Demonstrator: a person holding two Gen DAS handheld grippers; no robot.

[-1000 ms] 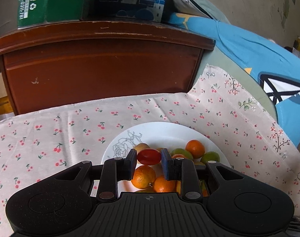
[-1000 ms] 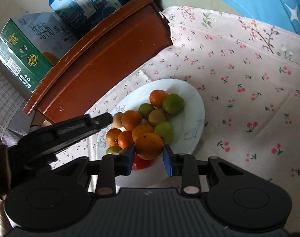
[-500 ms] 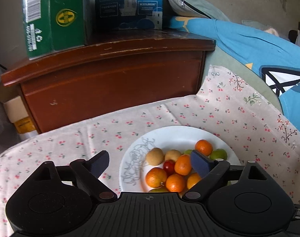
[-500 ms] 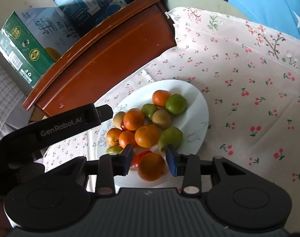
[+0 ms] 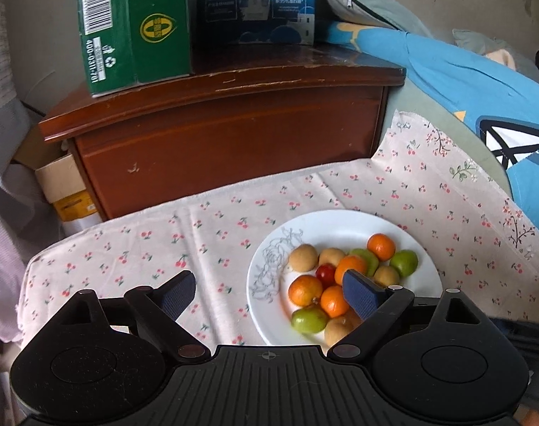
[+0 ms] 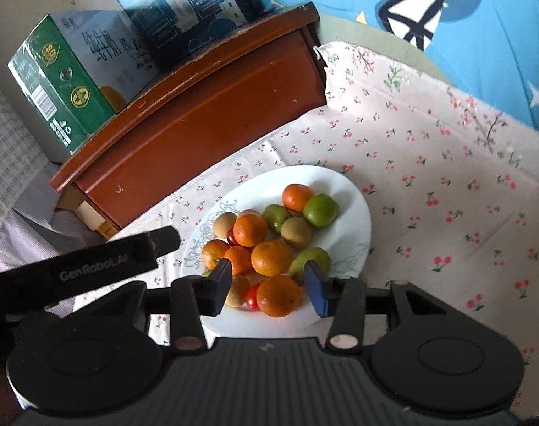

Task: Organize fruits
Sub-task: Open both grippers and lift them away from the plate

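Left wrist view: the left gripper (image 5: 269,293) tilts down over the cherry-print cloth (image 5: 134,252), jaws spread wide and empty — its right finger overlaps the white plate (image 5: 340,222) of fruit.

Right wrist view: the right gripper (image 6: 267,284) hangs above the plate's near edge, jaws opening, clear of the orange (image 6: 279,295) lying between them. Only here a red tomato (image 6: 252,298) shows beside that orange, and the left gripper's finger to the left.
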